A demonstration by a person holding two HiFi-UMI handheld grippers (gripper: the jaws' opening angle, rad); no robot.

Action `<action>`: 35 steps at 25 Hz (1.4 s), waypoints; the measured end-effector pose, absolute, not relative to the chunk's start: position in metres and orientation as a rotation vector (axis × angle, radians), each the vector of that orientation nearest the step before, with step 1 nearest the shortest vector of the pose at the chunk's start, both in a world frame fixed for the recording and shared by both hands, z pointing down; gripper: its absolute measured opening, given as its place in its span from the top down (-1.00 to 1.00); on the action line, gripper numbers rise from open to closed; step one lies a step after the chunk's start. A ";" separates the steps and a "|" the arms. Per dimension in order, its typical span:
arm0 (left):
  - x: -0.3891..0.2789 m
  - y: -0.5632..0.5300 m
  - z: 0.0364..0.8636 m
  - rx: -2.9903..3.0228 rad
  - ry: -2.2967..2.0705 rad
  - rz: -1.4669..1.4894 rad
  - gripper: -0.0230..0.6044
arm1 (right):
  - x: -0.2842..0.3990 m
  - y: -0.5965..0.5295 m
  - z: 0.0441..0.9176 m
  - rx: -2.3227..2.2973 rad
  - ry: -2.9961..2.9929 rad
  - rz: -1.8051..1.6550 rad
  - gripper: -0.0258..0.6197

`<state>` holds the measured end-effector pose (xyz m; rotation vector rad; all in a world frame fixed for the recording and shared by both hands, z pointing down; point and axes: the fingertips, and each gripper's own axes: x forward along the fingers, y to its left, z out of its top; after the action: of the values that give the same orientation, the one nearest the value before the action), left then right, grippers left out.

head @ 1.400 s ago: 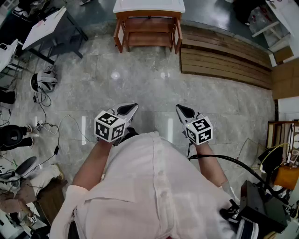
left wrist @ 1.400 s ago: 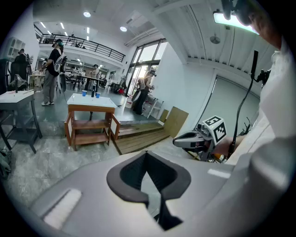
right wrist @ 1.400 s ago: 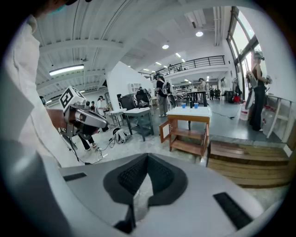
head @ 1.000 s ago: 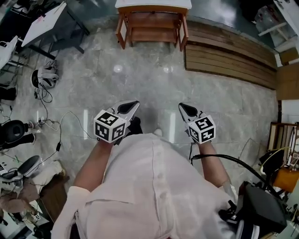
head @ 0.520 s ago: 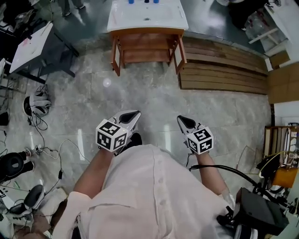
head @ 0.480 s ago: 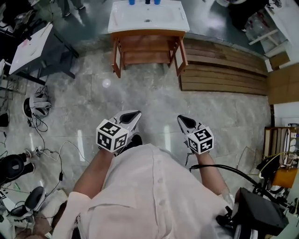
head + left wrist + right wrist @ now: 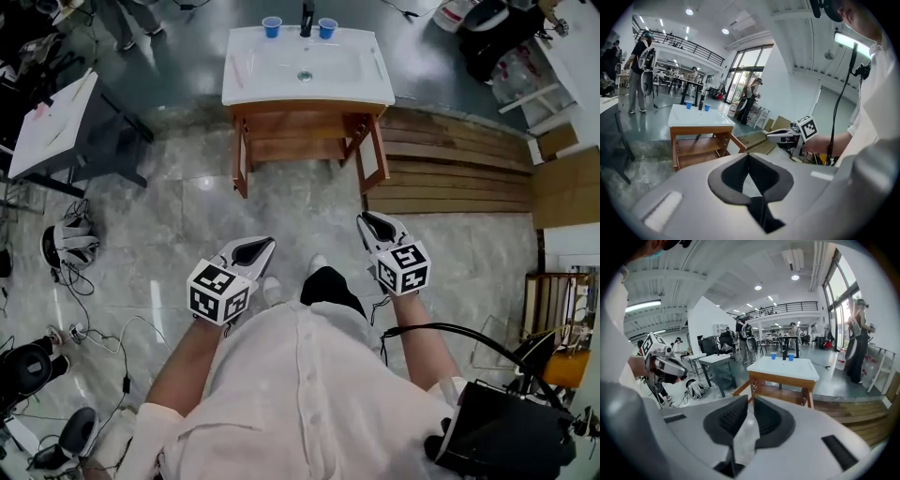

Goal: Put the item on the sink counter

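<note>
- Grey stone floor (image 7: pixel 281 192): lies between both grippers and the sink counter (image 7: pixel 377 82).
- Sink counter: a white top with a basin on a wooden stand, ahead of the grippers and well apart from them.
- Right gripper (image 7: pixel 750 405): jaws almost together, pinching a thin white item (image 7: pixel 745 437) that lies flat between the pads.
- Left gripper (image 7: pixel 749 160): jaws closed tip to tip, nothing between them.
- Two blue cups (image 7: pixel 272 25): upright at the counter's back edge, either side of a dark tap (image 7: pixel 307 17).
</note>
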<state>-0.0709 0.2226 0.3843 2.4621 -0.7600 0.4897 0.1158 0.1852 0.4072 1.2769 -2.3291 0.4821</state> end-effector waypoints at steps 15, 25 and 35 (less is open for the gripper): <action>-0.020 -0.007 0.389 2.300 -0.963 0.502 0.91 | 0.249 -0.177 0.441 1.390 -2.262 0.463 0.80; 0.020 -0.095 0.396 2.232 -1.028 0.551 0.91 | 0.332 -0.348 0.513 1.444 -2.093 0.464 0.70; 0.016 -0.123 0.402 2.150 -1.084 0.584 0.91 | 0.361 -0.418 0.570 1.446 -1.973 0.572 0.68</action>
<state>0.0157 -0.1231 0.4025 2.1498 -1.0843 0.5841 0.3614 -0.4178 0.5704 1.4464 -1.9731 0.5718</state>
